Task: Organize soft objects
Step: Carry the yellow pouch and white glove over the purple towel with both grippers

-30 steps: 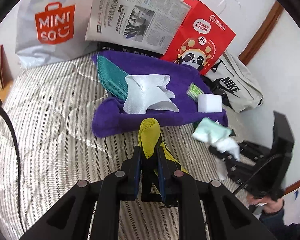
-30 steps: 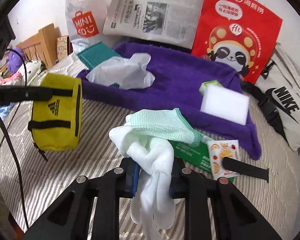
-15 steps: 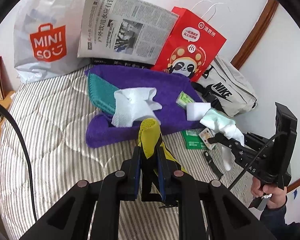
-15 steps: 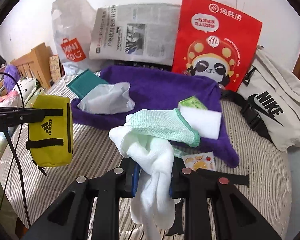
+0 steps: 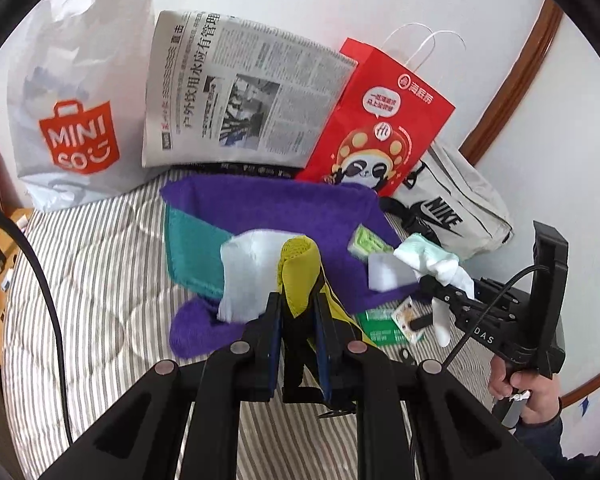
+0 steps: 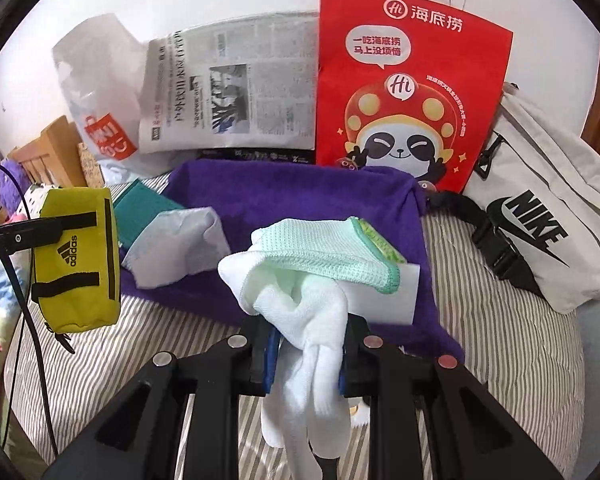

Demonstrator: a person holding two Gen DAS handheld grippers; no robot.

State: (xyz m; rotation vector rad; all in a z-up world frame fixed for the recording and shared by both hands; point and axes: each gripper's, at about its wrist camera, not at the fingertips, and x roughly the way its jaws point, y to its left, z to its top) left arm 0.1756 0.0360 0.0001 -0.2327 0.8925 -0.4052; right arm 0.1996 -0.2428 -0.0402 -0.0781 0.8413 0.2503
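The left gripper (image 5: 298, 320) clamps a yellow mesh-topped pouch (image 5: 298, 272); only the right wrist view shows its "adidas" print, at nine o'clock. The right gripper (image 6: 306, 354) pinches white socks (image 6: 304, 320) under a mint waffle-knit cloth (image 6: 324, 254). Both hang above the fluffy purple towel (image 6: 292, 196) on the striped quilted mattress (image 5: 96, 264). At twelve o'clock stand a newspaper (image 5: 240, 100) and a red panda bag (image 6: 408, 92), with a "NIKE" bag (image 6: 540, 232) at three.

Left gripper (image 5: 298, 320), angled downward, jaws clamped on a yellow pouch (image 6: 76, 264) held clear of the bed. Right gripper (image 6: 306, 344), likewise angled downward, jaws clamped on a white sock (image 6: 312, 328); a hand (image 5: 528, 390) grasps its handle.
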